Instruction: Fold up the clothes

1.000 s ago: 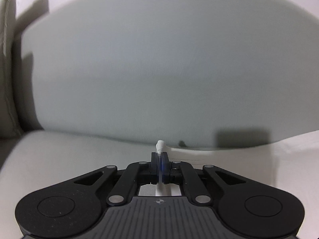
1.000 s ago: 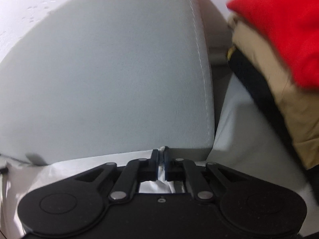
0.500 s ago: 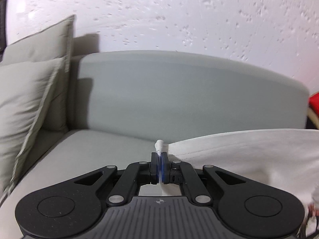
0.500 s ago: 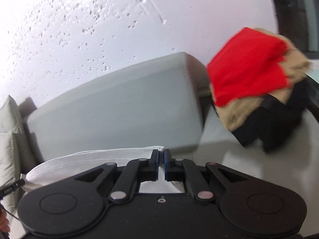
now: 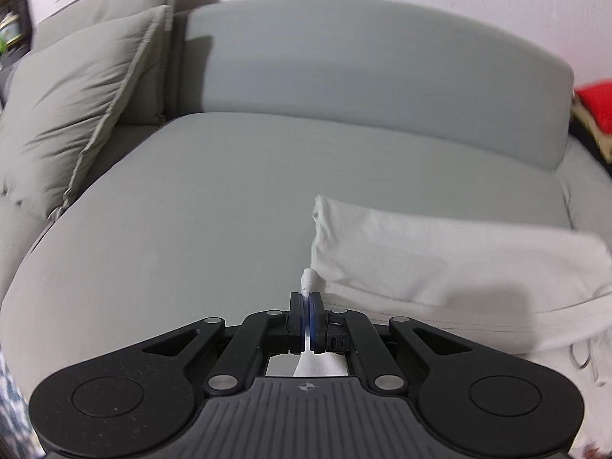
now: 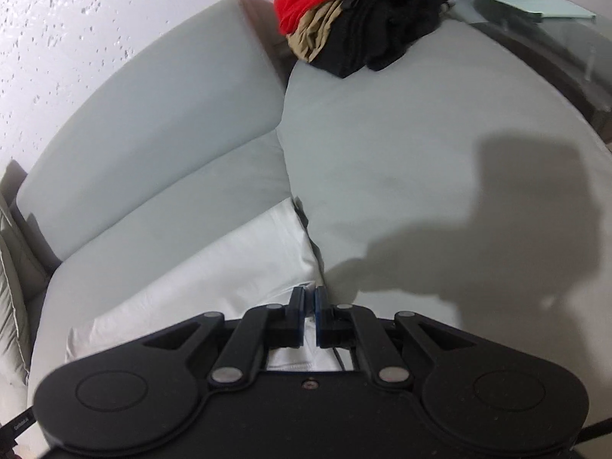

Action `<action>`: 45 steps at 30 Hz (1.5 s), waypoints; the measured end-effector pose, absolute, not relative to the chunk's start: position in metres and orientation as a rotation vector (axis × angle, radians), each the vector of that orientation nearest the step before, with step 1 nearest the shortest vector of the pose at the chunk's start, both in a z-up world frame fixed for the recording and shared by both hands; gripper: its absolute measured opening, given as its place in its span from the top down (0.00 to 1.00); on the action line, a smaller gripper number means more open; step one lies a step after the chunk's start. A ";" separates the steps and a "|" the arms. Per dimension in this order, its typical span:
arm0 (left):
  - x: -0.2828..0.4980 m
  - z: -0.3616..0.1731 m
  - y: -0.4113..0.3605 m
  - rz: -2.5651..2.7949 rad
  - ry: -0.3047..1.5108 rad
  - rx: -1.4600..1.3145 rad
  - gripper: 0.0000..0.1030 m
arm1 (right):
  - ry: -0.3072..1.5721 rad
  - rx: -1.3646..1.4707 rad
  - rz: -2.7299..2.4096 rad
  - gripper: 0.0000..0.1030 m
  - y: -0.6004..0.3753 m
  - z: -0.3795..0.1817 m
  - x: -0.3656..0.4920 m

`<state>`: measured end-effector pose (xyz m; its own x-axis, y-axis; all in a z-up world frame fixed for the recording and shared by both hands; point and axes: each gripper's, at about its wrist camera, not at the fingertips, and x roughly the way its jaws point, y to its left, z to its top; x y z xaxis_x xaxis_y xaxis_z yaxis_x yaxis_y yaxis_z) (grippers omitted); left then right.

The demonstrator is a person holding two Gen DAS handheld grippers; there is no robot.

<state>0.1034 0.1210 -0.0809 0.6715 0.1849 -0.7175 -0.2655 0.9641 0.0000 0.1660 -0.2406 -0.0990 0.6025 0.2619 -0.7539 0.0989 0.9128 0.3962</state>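
Observation:
A white garment lies folded over on the grey sofa seat. My left gripper is shut on its near left corner, and a small tuft of white cloth pokes out past the fingertips. In the right wrist view the same white garment stretches left along the seat, and my right gripper is shut on its near right corner by the seam between two seat cushions. Both grippers are low, near the seat.
A pile of red, tan and black clothes sits at the far right end of the sofa. Grey throw pillows lean at the left end. The sofa backrest runs behind. A glass-topped table stands to the right.
Both grippers have pulled back and tilted down from the backrest and wall toward the seat, carrying the white garment, which now lies doubled over on the cushion.

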 end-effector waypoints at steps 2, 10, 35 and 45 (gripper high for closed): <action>0.092 -0.072 0.127 0.258 0.757 -0.140 0.98 | 0.896 0.447 0.118 0.95 -0.246 -0.090 0.157; 0.047 -0.080 0.113 0.271 0.793 -0.072 0.97 | 0.891 0.459 0.113 0.95 -0.259 -0.082 0.124; 0.126 -0.112 0.046 0.041 0.925 0.075 0.48 | 1.144 0.268 0.329 0.76 -0.148 -0.094 0.167; 0.117 -0.139 0.043 -0.156 1.109 0.092 0.50 | 1.322 0.121 0.305 0.65 -0.139 -0.121 0.169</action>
